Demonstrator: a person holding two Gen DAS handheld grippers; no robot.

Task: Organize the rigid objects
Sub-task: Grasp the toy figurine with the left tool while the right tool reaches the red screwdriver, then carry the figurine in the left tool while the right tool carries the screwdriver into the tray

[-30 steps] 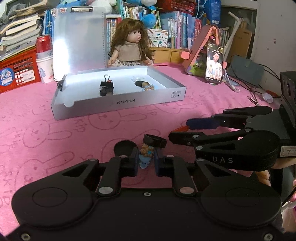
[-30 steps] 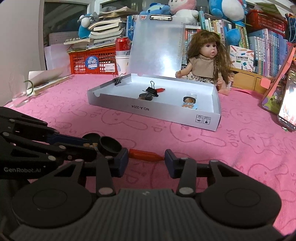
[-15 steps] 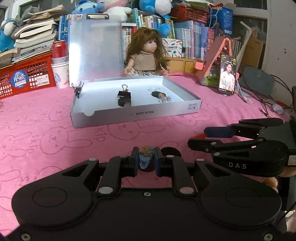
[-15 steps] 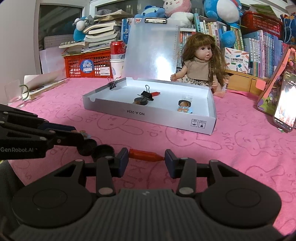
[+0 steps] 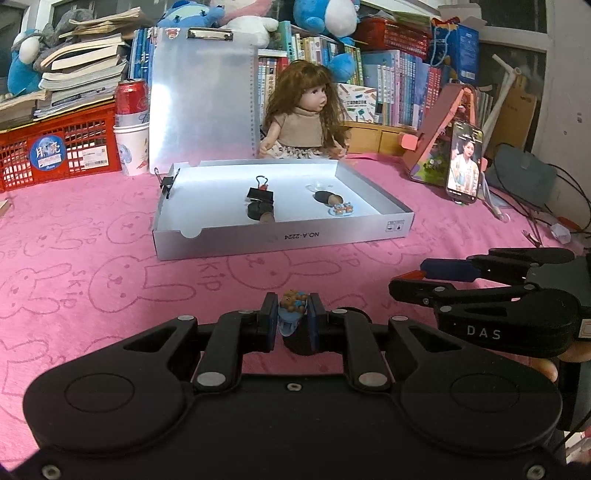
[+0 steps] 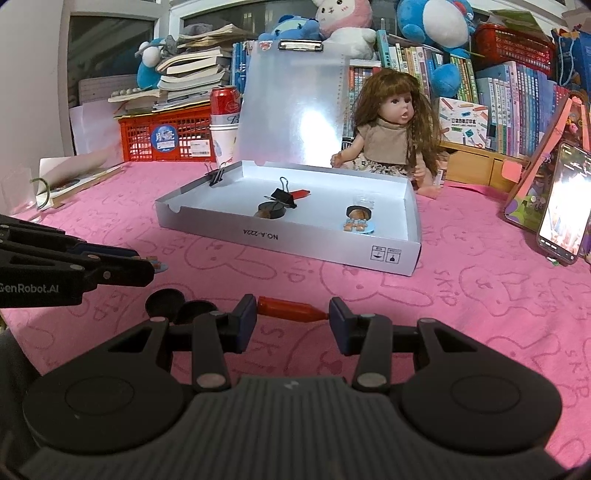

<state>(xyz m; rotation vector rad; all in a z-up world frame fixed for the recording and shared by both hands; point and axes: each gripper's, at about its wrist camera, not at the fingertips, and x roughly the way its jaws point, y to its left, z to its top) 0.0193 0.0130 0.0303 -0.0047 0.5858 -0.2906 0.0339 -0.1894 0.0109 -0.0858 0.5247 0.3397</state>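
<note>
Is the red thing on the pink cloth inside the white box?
No, the red thing lies on the pink cloth between the right gripper pads, in front of the white box.

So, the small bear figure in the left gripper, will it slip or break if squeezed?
The bear figure looks hard and stiff, so probably no crushing. It seems light. The left gripper pinches only its narrow sides, so it might twist or slip.

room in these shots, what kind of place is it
Probably a lived-in home room, perhaps a child's or a study. A pink rabbit-print cloth covers the surface, a doll sits behind the white box, and packed bookshelves with plush toys line the back.
</note>
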